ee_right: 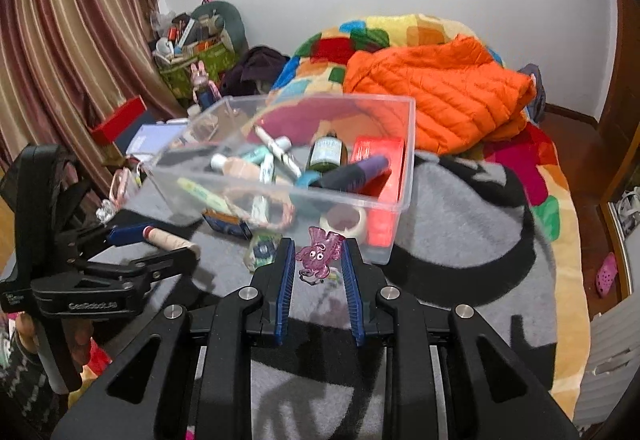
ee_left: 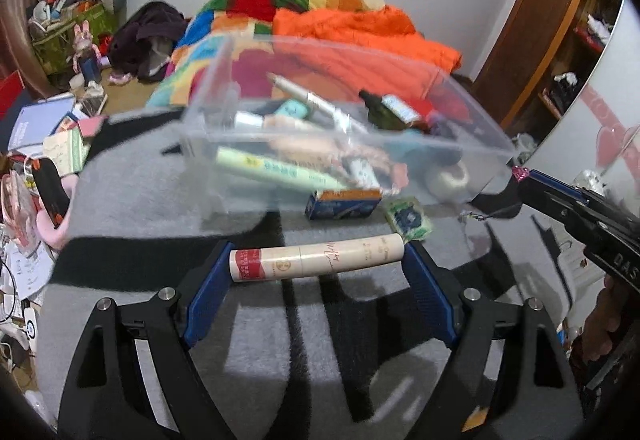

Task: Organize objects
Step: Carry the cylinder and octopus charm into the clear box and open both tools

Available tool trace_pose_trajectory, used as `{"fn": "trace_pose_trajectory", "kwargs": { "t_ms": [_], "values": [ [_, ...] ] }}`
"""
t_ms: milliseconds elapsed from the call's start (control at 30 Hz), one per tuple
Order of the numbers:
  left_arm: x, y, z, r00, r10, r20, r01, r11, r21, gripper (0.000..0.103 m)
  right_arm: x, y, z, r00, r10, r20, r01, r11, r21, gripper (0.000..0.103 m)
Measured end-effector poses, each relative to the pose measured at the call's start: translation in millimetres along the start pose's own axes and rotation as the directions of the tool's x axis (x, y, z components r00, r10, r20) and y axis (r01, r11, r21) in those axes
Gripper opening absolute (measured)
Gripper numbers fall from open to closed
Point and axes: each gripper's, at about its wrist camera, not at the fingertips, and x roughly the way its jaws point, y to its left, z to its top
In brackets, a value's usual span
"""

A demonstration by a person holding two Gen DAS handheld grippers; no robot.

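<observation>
A clear plastic bin (ee_left: 208, 108) (ee_right: 404, 144) holding several tubes, bottles and boxes sits on a grey and black blanket. My left gripper (ee_left: 318, 260) is shut on a beige tube with a red label (ee_left: 316, 258), held crosswise just in front of the bin; it also shows in the right wrist view (ee_right: 168, 238). My right gripper (ee_right: 318, 256) is shut on a small purple keychain figure (ee_right: 318, 250) near the bin's front wall; it shows in the left wrist view (ee_left: 524, 176) at the right.
A blue box (ee_left: 342, 204) and a green packet (ee_left: 408, 218) lie on the blanket (ee_left: 140, 180) before the bin. An orange jacket (ee_right: 436, 96) and colourful quilt (ee_right: 360, 36) lie behind. Clutter and books (ee_left: 36, 120) lie left.
</observation>
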Motion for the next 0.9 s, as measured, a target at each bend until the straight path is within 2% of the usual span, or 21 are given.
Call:
{"fn": "trace_pose_trajectory", "kwargs": {
  "t_ms": [200, 500, 700, 900],
  "values": [
    [-30.1, -1.3, 15.3, 0.996, 0.008, 0.092, -0.009, 1.000, 0.020, 0.084, -16.1, 3.9, 20.3, 0.997, 0.010, 0.073, -0.010, 1.000, 0.008, 0.022],
    [-47.0, -8.4, 47.4, 0.983, 0.011, 0.185, -0.021, 0.998, 0.052, 0.084, -33.0, 10.6, 58.1, 0.985, 0.023, 0.174, -0.023, 1.000, -0.003, 0.022],
    [-47.1, -13.0, 67.7, 0.976, 0.009, 0.216, -0.024, 0.997, 0.067, 0.084, -36.5, 18.0, 83.4, 0.975, 0.034, 0.220, -0.031, 0.999, -0.015, 0.022],
    [-36.6, -11.9, 81.9, 0.977, -0.004, 0.212, -0.012, 0.997, 0.072, 0.084, -35.7, 23.1, 101.8, 0.967, 0.046, 0.252, -0.043, 0.999, -0.017, 0.022]
  ]
}}
